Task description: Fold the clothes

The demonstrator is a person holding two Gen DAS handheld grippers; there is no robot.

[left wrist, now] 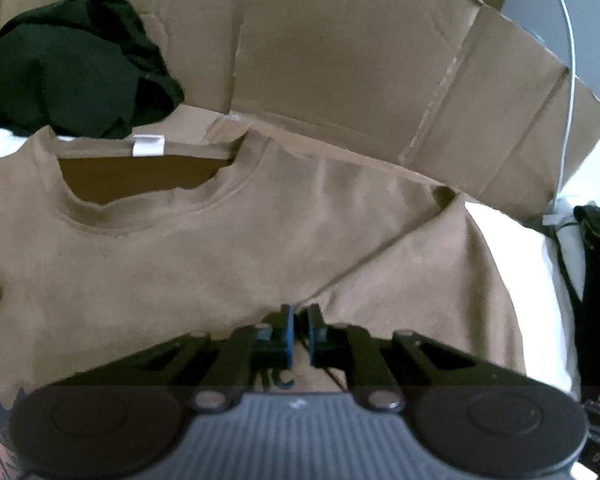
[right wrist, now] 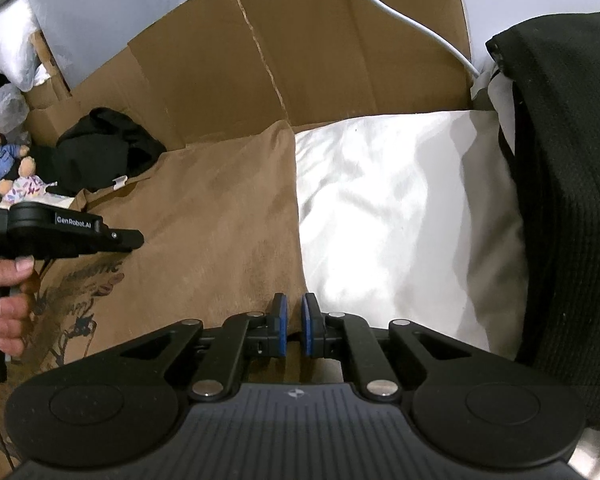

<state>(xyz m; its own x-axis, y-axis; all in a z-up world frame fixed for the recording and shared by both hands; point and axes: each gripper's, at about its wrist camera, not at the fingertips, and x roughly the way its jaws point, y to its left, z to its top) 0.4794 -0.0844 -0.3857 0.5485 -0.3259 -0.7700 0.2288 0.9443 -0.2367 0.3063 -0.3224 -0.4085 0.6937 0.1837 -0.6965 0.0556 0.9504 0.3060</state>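
From the left wrist camera, a brown T-shirt lies spread face up on a white sheet, its collar with a white label toward the far side, where flattened cardboard stands along the bed's far edge. A heap of dark green clothing sits at the far left corner, touching the shirt's neckline. The right sleeve is folded inward over the chest, making a diagonal crease. The left gripper has its jaws closed together right at the shirt near that fold; whether any cloth is pinched between the blue pads cannot be told. From the right wrist camera, the shirt has a straight folded edge running toward the cardboard, with the bare white sheet beside it on the right and a black knitted fabric at the sheet's right edge. The right gripper hovers low over the shirt's folded edge, jaws almost closed with a narrow gap, holding nothing visible. At the left, a hand grips the other gripper above the shirt's printed front.
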